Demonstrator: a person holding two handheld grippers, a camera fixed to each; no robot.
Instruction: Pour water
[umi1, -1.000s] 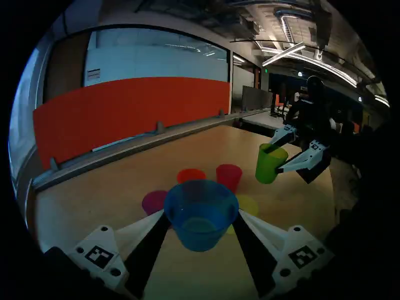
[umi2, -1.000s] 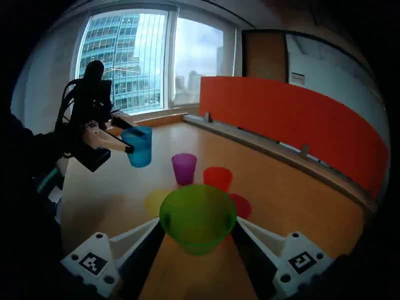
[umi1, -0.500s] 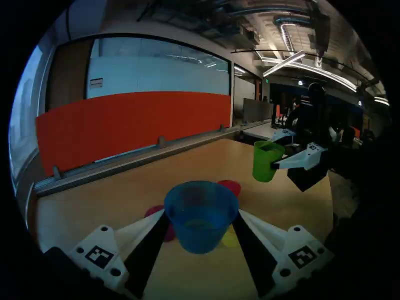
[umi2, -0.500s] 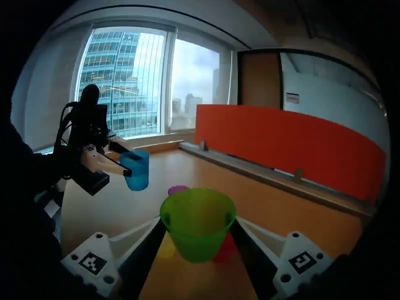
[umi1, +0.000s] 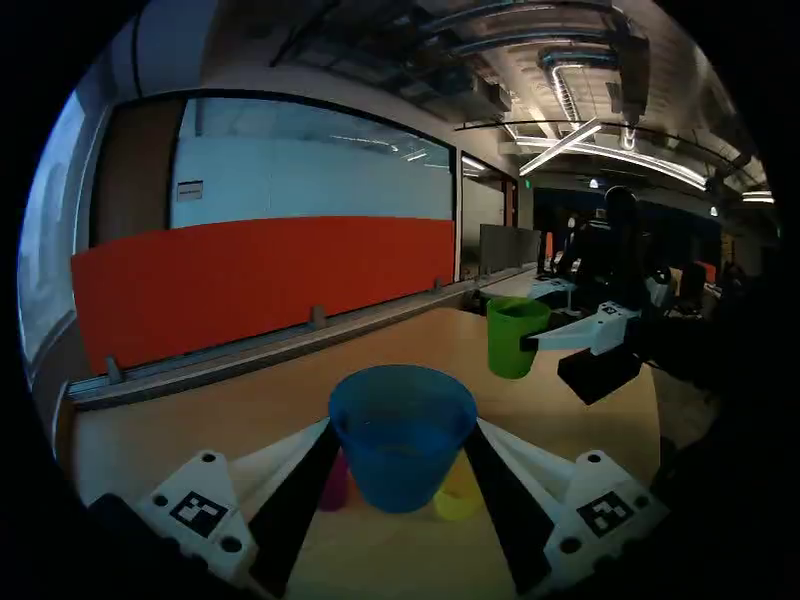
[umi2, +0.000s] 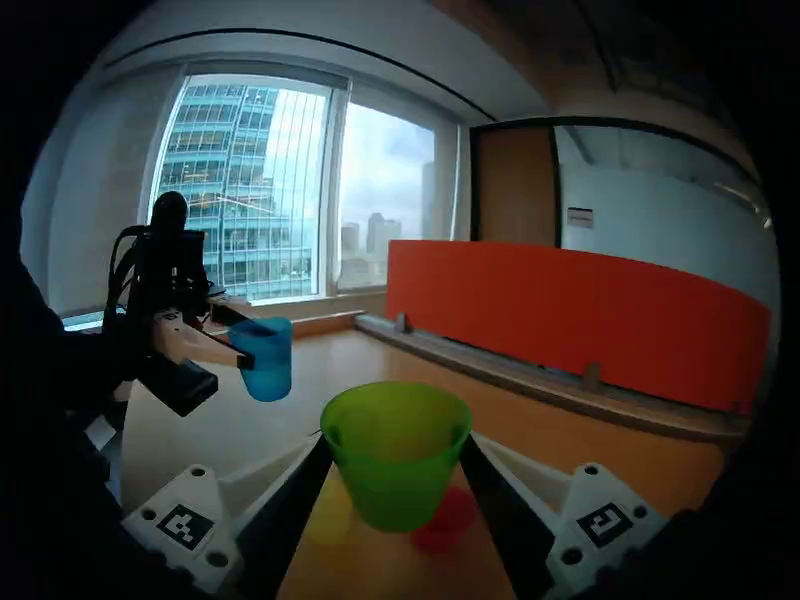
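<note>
Two cups are held up off the surface, one in each pair of tongs. The blue cup (umi1: 403, 435) sits between the fingers of the left tongs (umi1: 403, 442), which are clamped on its sides. It stands upright, mouth up, long axis vertical. The green cup (umi2: 396, 450) is clamped the same way in the right tongs (umi2: 396, 447), also upright with its mouth up. Whether either cup holds water cannot be told. In the left gripper view the green cup hangs to the right and farther off, well apart from the blue one. A magenta cup (umi1: 335, 482) and a yellow cup (umi1: 457, 495) stand on the surface (umi1: 200, 420) beneath the blue cup. The right gripper view takes the blue cup from the side, at left, and has a red cup (umi2: 445, 520) on the surface below the green one. An orange panel (umi1: 260, 275) runs along the far edge of the surface. Tall windows (umi2: 250, 190) stand in the right gripper view, ceiling lights (umi1: 570, 140) in the left.
</note>
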